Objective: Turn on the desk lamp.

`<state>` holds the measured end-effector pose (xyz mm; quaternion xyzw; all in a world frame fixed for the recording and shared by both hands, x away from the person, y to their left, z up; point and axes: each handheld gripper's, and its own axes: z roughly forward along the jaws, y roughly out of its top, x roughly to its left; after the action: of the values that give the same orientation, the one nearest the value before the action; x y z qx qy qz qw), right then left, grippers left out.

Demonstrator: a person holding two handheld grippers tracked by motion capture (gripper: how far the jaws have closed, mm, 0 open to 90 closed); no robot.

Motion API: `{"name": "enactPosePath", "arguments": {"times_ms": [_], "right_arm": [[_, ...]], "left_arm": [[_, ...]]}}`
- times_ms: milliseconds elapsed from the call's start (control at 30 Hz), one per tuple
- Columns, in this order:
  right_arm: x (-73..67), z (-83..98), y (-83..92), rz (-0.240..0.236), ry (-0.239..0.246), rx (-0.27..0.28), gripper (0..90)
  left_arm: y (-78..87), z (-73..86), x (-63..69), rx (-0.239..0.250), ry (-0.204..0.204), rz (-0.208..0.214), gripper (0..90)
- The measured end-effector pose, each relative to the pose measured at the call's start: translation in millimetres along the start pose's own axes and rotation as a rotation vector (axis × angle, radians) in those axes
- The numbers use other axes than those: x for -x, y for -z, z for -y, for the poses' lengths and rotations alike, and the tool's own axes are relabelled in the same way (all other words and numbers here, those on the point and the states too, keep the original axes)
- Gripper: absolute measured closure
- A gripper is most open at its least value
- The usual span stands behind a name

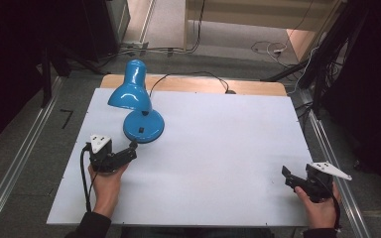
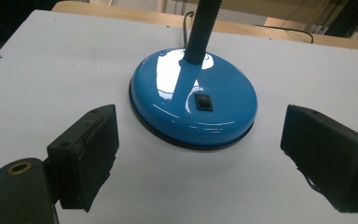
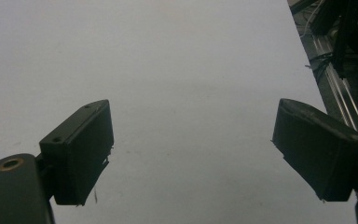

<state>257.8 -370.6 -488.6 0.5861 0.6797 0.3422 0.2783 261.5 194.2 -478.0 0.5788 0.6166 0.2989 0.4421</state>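
hovering just short of the blue lamp (image 1: 138, 101) base (image 2: 193, 105) at the tabletop's (image 1: 218, 144) far left, the left gripper (image 1: 129, 151) is spread wide, holding nothing. judging: should be centring on the black rocker switch (image 2: 203, 101), pressing gently. right gripper (image 1: 288, 177) is idling open, well apart.

Legible markings: none found.

No text, brand, number or sign can be read on any surface. The blue lamp (image 1: 138, 106) carries a black rocker switch (image 2: 203, 101) on its base, toward 6 o'clock from the neck, and its face shows no readable mark. The white table (image 1: 218, 148) is unlabelled. A small dark angular mark lies on the floor at 9 o'clock from the lamp; it forms no legible character.
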Motion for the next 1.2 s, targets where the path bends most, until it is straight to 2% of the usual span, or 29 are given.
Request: {"name": "enactPosePath", "arguments": {"times_ms": [267,433,600,1200], "right_arm": [[1.8,-0.8,-1.4,-0.007,-0.005,-0.004,11.1],[3.1,-1.0,-3.5,-0.013,-0.013,-0.008,11.2],[3.1,-0.8,-7.2,-0.014,-0.021,-0.028,11.1],[3.3,-0.5,-3.3,-0.005,-0.022,-0.019,11.2]], "left_arm": [[-6.7,-3.6,0.1,0.002,-0.007,-0.005,11.8],[-13.0,-5.7,-0.4,-0.001,0.006,-0.014,11.8],[-18.5,-7.1,1.3,0.000,0.004,-0.015,12.4],[-28.8,-14.2,4.4,0.002,0.002,-0.015,14.3]]}}
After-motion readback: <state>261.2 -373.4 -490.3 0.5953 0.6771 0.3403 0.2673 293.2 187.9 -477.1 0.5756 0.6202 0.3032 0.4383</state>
